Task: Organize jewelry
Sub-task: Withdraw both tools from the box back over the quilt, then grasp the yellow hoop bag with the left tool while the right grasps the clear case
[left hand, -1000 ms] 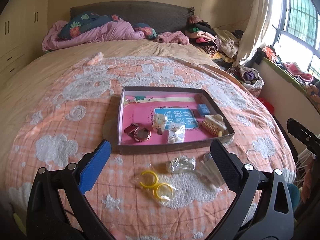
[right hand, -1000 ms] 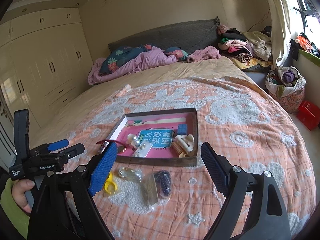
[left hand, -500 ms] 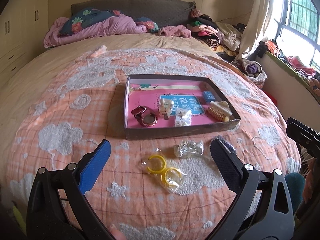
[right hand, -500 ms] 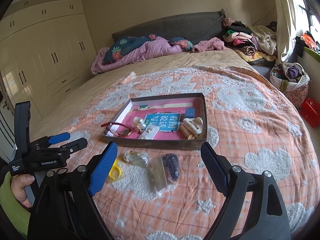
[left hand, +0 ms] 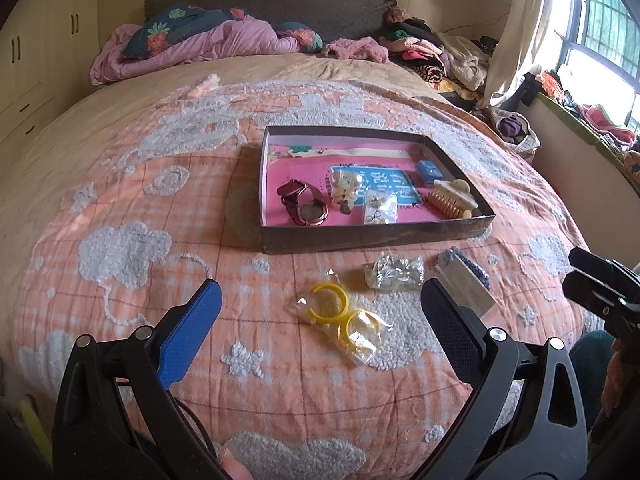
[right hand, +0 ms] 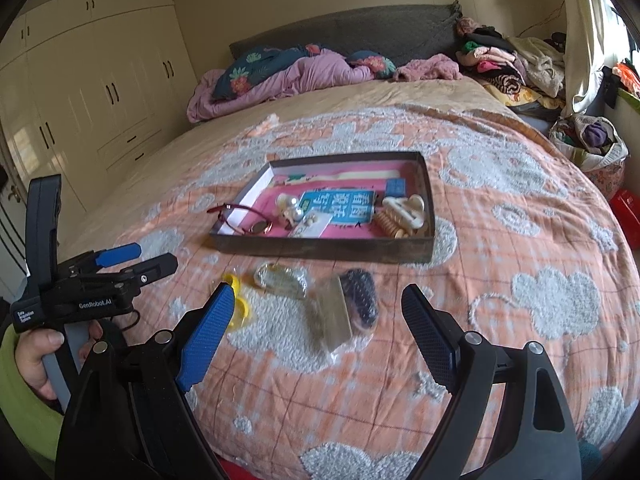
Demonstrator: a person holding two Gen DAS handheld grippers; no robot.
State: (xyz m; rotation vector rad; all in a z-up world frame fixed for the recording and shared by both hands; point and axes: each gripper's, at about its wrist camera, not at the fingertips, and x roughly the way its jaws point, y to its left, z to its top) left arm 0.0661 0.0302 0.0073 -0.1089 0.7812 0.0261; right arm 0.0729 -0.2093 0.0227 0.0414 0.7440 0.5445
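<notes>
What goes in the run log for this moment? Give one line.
left tongs: open, empty | right tongs: open, empty | three bagged items on bedspread | box: partly filled

Tufted cloth bedspread (left hand: 132, 248), matt cardboard tray (left hand: 372, 234), glossy clear plastic bags (left hand: 394, 274), yellow plastic rings (left hand: 328, 300)

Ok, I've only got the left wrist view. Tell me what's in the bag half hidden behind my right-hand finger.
Observer: The right wrist view shows it whole: a clear bag with a dark beaded oval piece inside, lying on the bedspread in front of the tray.
Operator: Report the right gripper's jaws.
Observer: The right gripper has its jaws wide open and empty, with that bag ahead of them.
Operator: Check who's holding my gripper.
Observer: A hand in a green sleeve holds the left gripper by its handle.
</notes>
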